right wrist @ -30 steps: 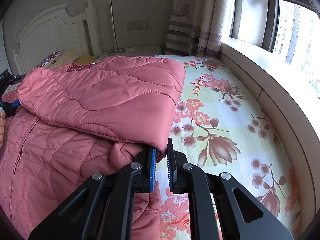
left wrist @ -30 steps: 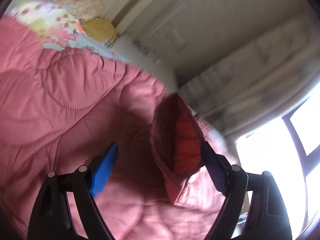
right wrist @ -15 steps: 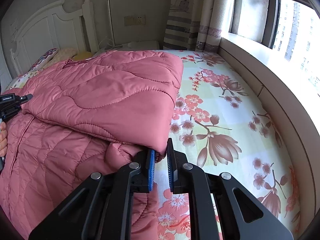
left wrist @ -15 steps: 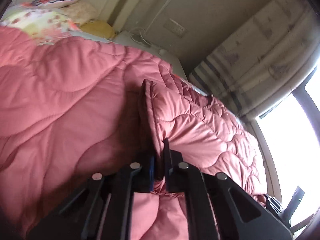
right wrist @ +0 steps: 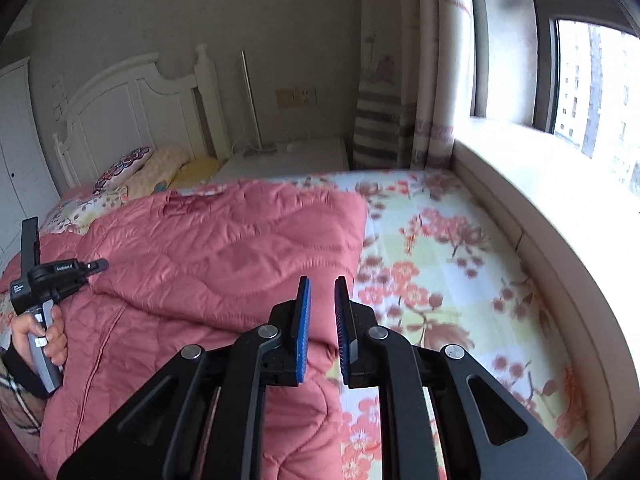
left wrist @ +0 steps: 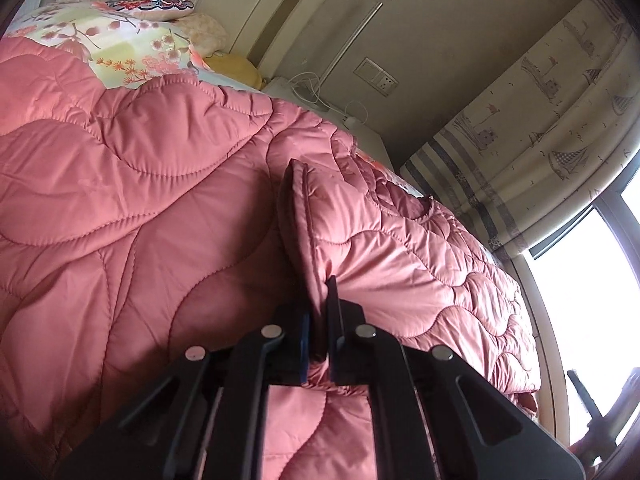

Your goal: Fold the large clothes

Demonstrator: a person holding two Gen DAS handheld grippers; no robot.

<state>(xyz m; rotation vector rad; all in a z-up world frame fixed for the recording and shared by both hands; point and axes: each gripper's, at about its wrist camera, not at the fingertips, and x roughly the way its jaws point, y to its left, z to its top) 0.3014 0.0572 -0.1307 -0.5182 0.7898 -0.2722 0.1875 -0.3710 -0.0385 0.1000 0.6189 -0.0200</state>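
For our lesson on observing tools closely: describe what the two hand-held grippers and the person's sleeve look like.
Each hand-held gripper has black angular linkage arms with silver round pivot pins and blue ribbed pads on its fingers. The left hand-held gripper looks the same; from the right wrist view its black body carries small white lettering and a grey handle. The sleeve is plaid with a dark cuff.

We cannot see how deep the pink quilted coat [left wrist: 400,256] reaches between the left gripper [left wrist: 318,320] fingers; its lower part runs off the bottom edge behind the black arms. In the right wrist view the floral bedsheet [right wrist: 452,248] at right centre is smeared by blur, and the coat's lower left leaves the frame. The hand [right wrist: 44,332] at far left is cut at the wrist. The pillows [right wrist: 144,168] near the headboard are too small to tell apart.
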